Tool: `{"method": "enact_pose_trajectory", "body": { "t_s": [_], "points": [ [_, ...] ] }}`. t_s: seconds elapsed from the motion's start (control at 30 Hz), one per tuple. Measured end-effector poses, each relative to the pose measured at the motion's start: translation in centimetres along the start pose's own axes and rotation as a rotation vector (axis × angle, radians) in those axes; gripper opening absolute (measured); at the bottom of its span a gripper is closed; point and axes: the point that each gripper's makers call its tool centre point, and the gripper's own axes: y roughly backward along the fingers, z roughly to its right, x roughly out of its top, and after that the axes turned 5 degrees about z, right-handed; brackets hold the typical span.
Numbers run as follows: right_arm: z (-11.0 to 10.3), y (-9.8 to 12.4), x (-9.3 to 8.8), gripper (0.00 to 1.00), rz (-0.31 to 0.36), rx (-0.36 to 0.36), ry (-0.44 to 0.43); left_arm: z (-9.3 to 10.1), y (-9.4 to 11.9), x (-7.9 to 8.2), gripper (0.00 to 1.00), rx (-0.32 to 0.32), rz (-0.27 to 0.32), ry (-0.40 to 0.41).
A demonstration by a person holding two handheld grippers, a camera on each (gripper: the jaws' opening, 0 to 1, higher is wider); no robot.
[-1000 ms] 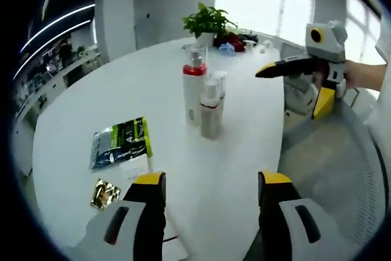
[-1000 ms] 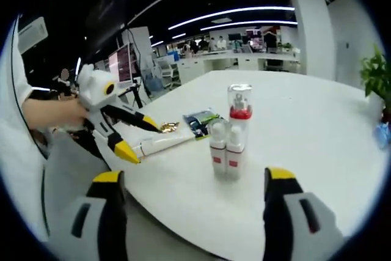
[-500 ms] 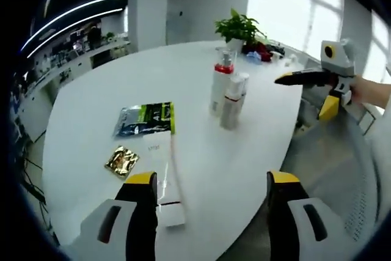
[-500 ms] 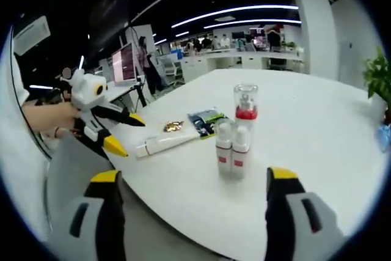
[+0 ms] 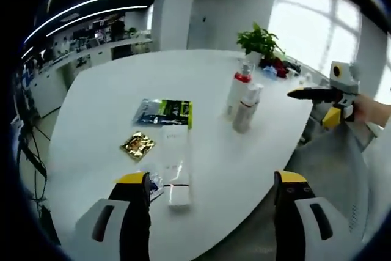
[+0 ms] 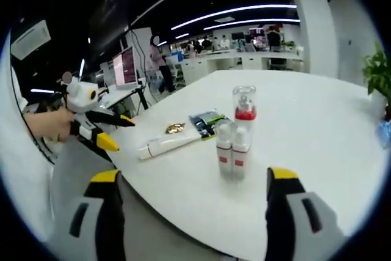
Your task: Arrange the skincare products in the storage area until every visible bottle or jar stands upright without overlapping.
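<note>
Three bottles stand upright in a tight cluster on the white table [image 6: 317,145]: a tall pump bottle [image 6: 244,107] [image 5: 237,91] with a red collar and clear cap, and two small white bottles [image 6: 225,149] [image 6: 239,151] [image 5: 247,109] with red bands. A white tube [image 5: 174,164] [image 6: 165,145] lies flat near the table's edge. My left gripper [image 5: 212,181] [image 6: 101,128] is open and empty, hovering just short of the tube's end. My right gripper [image 6: 194,178] [image 5: 322,103] is open and empty, held off the table edge, apart from the bottles.
A green-and-black sachet [image 5: 164,113] [image 6: 204,120] and a gold sachet [image 5: 139,145] [image 6: 175,128] lie beside the tube. A potted plant [image 5: 261,40] and small items stand at the table's far edge. A hand [image 6: 43,123] holds the left gripper. Office desks lie beyond.
The left gripper has drawn back and swung away from the bottles toward the tube, which now lies ahead of its jaws. The bottles and the right gripper have stayed put.
</note>
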Motion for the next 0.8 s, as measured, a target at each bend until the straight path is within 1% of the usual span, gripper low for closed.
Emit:
{"method": "enact_pose_trajectory", "body": {
  "t_s": [0.07,0.13,0.17,0.23,0.33,0.6,0.7,0.8],
  "points": [
    [0.0,0.1,0.1,0.98,0.004,-0.002,-0.003,-0.3,0.3,-0.1,0.84,0.013,0.004,0.006],
    [0.0,0.1,0.2,0.99,0.009,-0.003,-0.005,-0.7,0.7,-0.1,0.87,0.038,0.010,0.018],
    [0.0,0.1,0.2,0.99,0.010,-0.003,-0.005,-1.1,0.9,-0.1,0.90,0.060,0.013,0.026],
    [-0.1,0.1,0.2,0.99,0.010,-0.003,-0.004,-1.5,1.3,-0.2,0.93,0.082,0.018,0.034],
    [-0.1,0.1,0.2,0.99,0.013,-0.003,-0.010,-1.8,1.9,-0.4,0.93,0.097,0.021,0.047],
    [0.0,0.1,-0.2,1.00,0.011,-0.003,-0.032,-2.2,2.7,-1.3,0.94,0.128,0.004,0.062],
    [0.0,0.0,-0.2,1.00,0.016,-0.002,-0.047,-2.3,2.9,-1.2,0.94,0.134,0.004,0.061],
    [-0.1,-0.1,-0.1,1.00,0.018,0.000,-0.044,-2.4,3.1,-1.1,0.94,0.140,0.004,0.060]
  ]
}}
